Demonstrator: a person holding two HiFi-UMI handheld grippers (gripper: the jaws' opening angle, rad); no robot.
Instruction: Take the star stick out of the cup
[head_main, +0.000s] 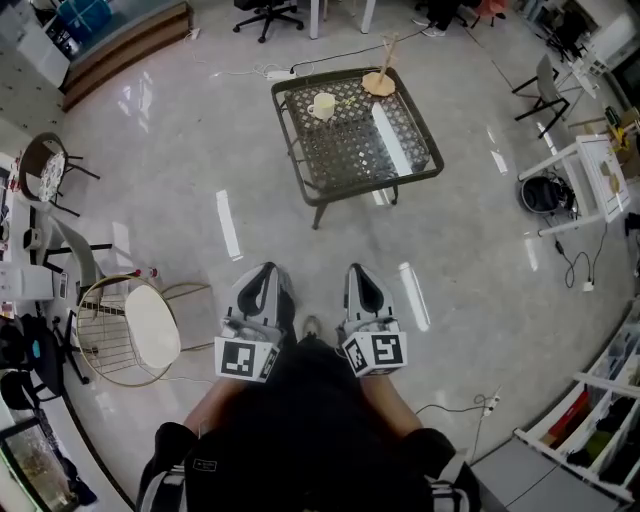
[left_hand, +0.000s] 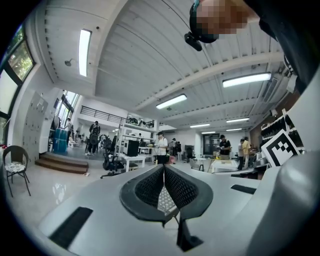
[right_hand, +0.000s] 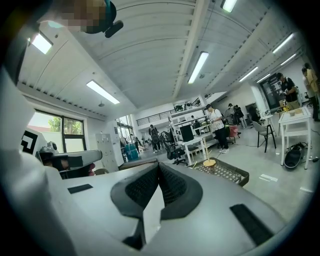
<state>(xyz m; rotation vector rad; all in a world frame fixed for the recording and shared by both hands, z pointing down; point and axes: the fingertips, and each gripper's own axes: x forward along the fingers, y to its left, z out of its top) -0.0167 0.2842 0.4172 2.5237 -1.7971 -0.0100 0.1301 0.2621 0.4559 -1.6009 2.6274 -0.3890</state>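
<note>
A low table (head_main: 300, 165) with a dark mesh top stands on the floor ahead of me. On it are a cream cup (head_main: 322, 105) and, at the far right corner, a tan round piece (head_main: 379, 83) with a thin stick (head_main: 388, 48) rising from it. The same tan piece (right_hand: 209, 162) and table (right_hand: 225, 171) show in the right gripper view. My left gripper (head_main: 262, 287) and right gripper (head_main: 362, 284) hang side by side close to my body, well short of the table. Both are shut and hold nothing; the jaws of each meet in the left gripper (left_hand: 164, 169) and right gripper (right_hand: 159, 166) views.
A round wire chair (head_main: 135, 330) with a white cushion stands at my left. A white table (head_main: 590, 180) and a dark helmet-like thing (head_main: 545, 193) are at the right, with cables on the floor (head_main: 575, 265). People and desks fill the far room (left_hand: 160, 147).
</note>
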